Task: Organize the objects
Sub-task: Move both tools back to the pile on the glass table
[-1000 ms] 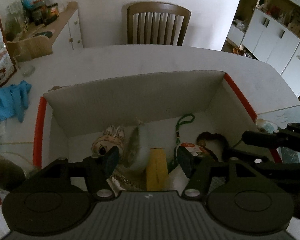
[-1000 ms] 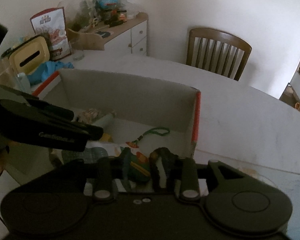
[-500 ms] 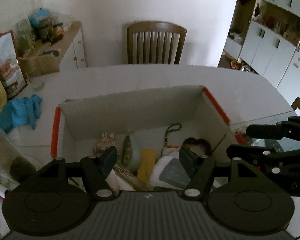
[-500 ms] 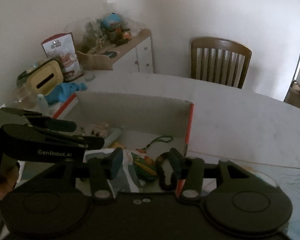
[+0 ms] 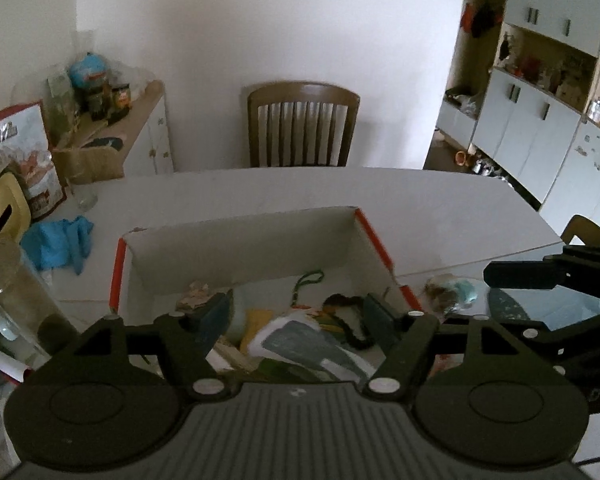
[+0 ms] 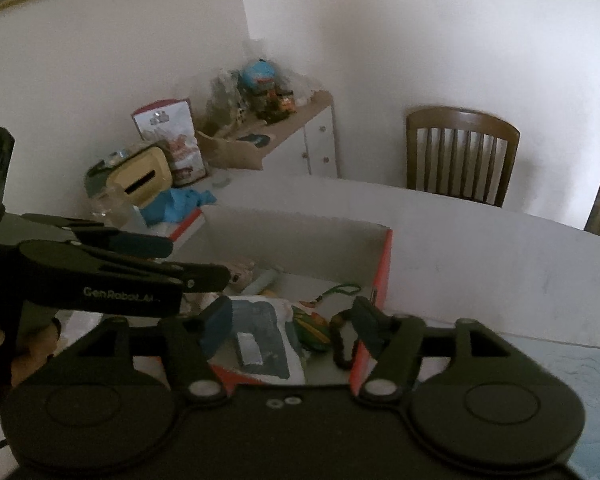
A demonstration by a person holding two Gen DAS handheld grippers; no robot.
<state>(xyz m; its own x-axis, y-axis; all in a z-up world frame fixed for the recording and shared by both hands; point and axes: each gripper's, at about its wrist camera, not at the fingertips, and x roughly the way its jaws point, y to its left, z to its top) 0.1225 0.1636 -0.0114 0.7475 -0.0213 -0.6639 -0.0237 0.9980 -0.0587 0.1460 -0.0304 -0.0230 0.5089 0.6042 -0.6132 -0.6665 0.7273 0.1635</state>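
Left wrist view: the left gripper (image 5: 298, 314) fills the lower half of the frame, its jaws standing wide with nothing between the pads; they have just been opening. Beyond the fingertips, at centre, an open box (image 5: 244, 252) with orange-red edges sits on a white table (image 5: 440, 208). Inside the box, from left to right: a small plush toy (image 5: 194, 294), a yellow item (image 5: 256, 324), a white-and-grey packet (image 5: 304, 346), a green cord (image 5: 306, 284) near the far wall, and a dark beaded loop (image 5: 346, 320). The right gripper (image 5: 540, 276) enters from the right edge, above the table beside the box. A blue cloth (image 5: 58, 242) lies on the table at middle left. A chair (image 5: 302, 124) stands behind the table at upper centre; a sideboard (image 5: 148, 132) with clutter is at upper left, cabinets (image 5: 540, 128) at upper right.

Right wrist view: the right gripper (image 6: 292, 318) occupies the lower frame, jaws likewise spread wide and empty, having just been opening. The box (image 6: 384, 268) lies at centre, with the packet (image 6: 260, 340), a green-and-orange item (image 6: 314, 330), the beaded loop (image 6: 338, 344) and the cord (image 6: 340, 292) visible within. The left gripper (image 6: 148, 264) reaches in from the left edge over the box's left side. The chair (image 6: 460, 156) is at middle right.
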